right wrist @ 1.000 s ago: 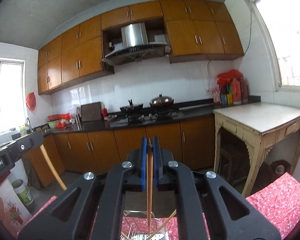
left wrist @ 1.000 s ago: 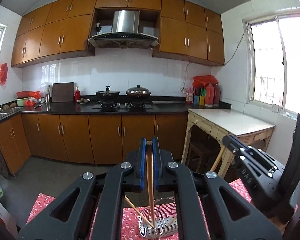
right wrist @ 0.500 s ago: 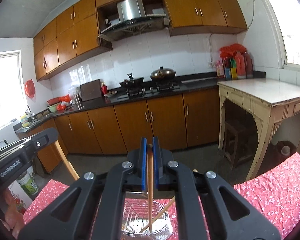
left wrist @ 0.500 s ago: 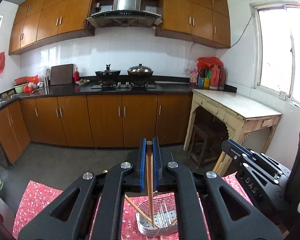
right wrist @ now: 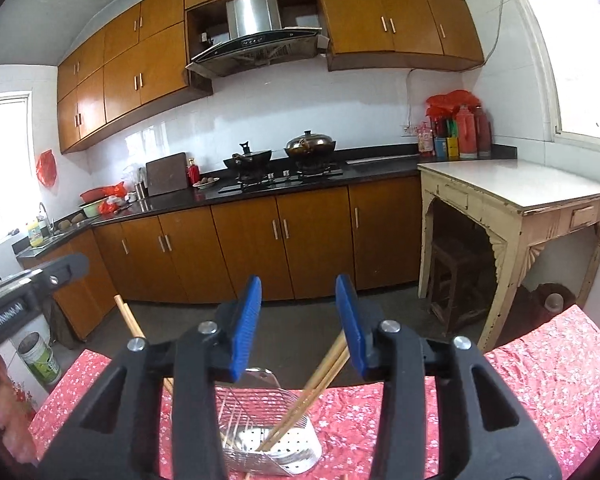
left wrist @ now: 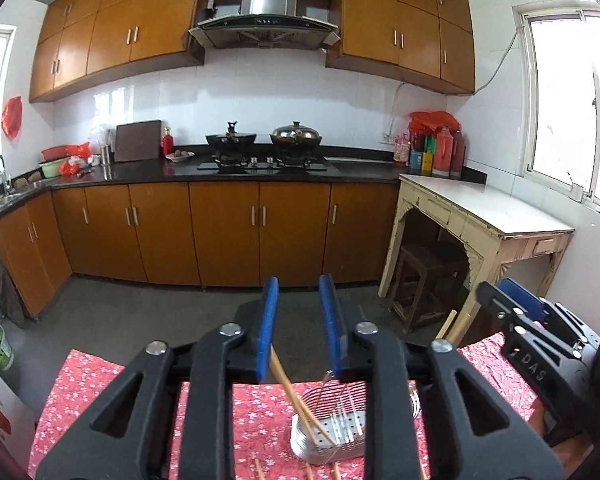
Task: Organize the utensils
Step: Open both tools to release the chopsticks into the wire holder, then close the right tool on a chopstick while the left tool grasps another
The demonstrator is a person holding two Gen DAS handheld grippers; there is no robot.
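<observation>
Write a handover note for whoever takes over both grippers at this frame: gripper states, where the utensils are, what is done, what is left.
Left gripper: open, holding nothing, above the basket.
Right gripper: open, holding nothing, above the same basket.
Wire metal utensil basket stands on the red floral tablecloth.
Done: wooden chopsticks lean inside the basket, ends on its perforated floor.
Left: more loose chopsticks lie on the cloth in front of the basket at the frame's bottom edge; pick them up and drop them in.

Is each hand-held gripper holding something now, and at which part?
Nothing is held. Left hand-held gripper and right hand-held gripper are open; the chopsticks lean in the wire holder.
</observation>
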